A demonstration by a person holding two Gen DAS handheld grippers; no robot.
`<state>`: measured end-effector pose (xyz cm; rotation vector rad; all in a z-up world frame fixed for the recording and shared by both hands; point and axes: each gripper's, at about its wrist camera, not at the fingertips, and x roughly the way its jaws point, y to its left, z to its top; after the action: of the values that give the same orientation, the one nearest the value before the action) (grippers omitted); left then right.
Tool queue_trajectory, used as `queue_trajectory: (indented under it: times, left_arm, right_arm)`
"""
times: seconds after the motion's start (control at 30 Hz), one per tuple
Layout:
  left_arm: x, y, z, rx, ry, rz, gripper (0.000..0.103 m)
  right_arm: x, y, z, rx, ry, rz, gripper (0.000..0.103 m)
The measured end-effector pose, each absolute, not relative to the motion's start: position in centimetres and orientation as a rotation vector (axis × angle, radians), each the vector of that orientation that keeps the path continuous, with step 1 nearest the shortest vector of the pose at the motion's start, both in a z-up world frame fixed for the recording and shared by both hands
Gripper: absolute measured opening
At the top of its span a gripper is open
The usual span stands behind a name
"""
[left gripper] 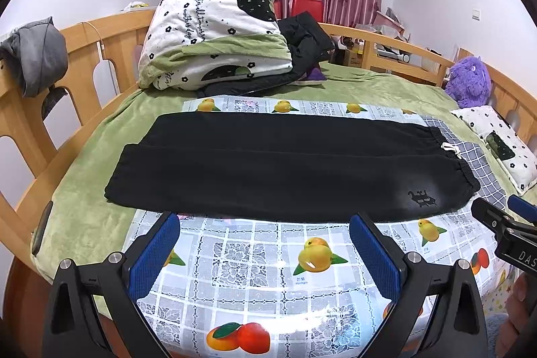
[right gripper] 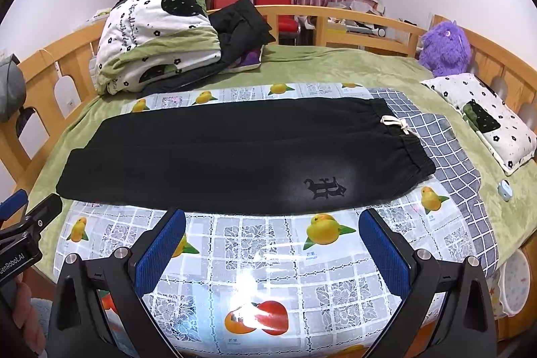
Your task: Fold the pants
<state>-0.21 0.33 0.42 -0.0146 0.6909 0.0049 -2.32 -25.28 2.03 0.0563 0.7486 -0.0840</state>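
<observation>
Black pants [left gripper: 275, 163] lie flat across a fruit-print plastic sheet [left gripper: 255, 260] on the bed, legs side by side, waistband with a white drawstring [left gripper: 449, 147] at the right, cuffs at the left. They also show in the right wrist view [right gripper: 241, 156], with a dark logo [right gripper: 325, 187] near the waistband. My left gripper [left gripper: 265, 244] is open and empty, just in front of the near edge of the pants. My right gripper [right gripper: 272, 240] is open and empty, near the waist end. Each gripper shows at the edge of the other's view.
A folded quilt [left gripper: 214, 36] and a dark jacket [left gripper: 305, 42] are piled at the back left. A purple plush toy [right gripper: 443, 46] and a small pillow [right gripper: 483, 119] lie at the right. A wooden rail [left gripper: 110, 36] surrounds the bed. A small blue case [right gripper: 505, 189] lies on the green blanket.
</observation>
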Motion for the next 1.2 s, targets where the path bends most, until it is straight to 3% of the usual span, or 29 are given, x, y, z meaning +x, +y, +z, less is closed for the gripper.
queue_trajectory:
  times: [1.2]
  left_arm:
    - [-0.48,0.33,0.56,-0.020,0.685,-0.002,0.101]
  right_arm:
    - [-2.15,-25.20,1.65,0.048,0.761,-0.083,0.101]
